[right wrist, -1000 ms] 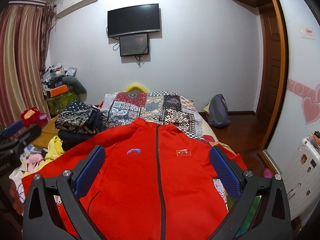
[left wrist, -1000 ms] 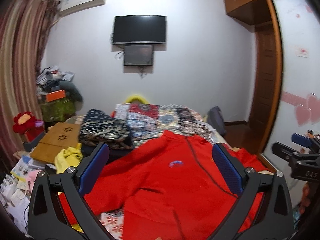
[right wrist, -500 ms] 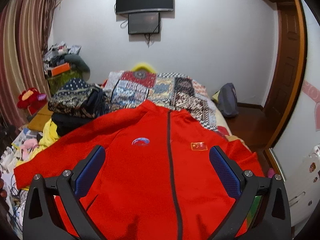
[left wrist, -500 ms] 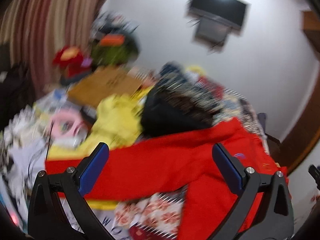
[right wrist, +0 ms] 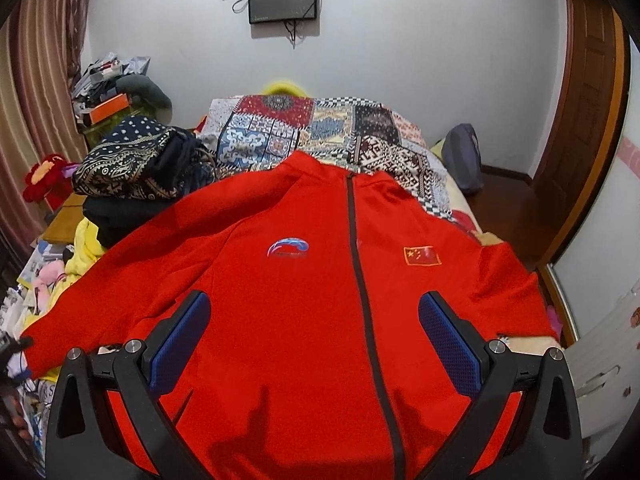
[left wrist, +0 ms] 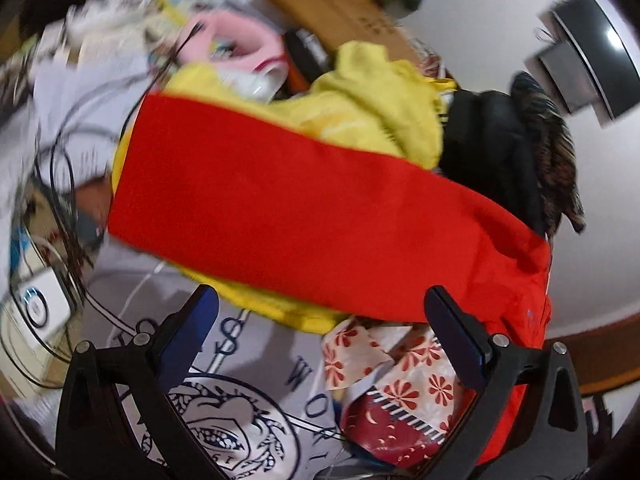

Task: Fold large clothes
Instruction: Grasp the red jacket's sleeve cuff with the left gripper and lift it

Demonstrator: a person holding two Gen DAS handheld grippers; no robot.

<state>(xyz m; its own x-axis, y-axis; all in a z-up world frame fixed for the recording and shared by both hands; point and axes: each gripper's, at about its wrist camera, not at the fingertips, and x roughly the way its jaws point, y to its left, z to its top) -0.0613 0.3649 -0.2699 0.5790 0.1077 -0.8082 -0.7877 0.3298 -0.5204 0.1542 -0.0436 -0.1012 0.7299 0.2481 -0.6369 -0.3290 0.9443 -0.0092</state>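
A large red zip jacket (right wrist: 320, 300) lies spread face up on the bed, collar toward the far wall, with a logo and a flag patch on the chest. My right gripper (right wrist: 314, 332) is open and empty above the jacket's lower front. In the left wrist view the jacket's left sleeve (left wrist: 280, 208) stretches flat across a yellow garment (left wrist: 372, 96). My left gripper (left wrist: 320, 328) is open and empty, just below the sleeve's near edge, above the bedding.
A patchwork quilt (right wrist: 320, 132) covers the far bed. A pile of dark patterned clothes (right wrist: 140, 168) sits left of the jacket. Papers, cables and a pink item (left wrist: 240, 44) clutter the floor at the left. A wooden door (right wrist: 580, 120) stands right.
My left gripper has swung left and tilted down from facing the room to the jacket's left sleeve. My right gripper has tilted down slightly and moved closer over the jacket.
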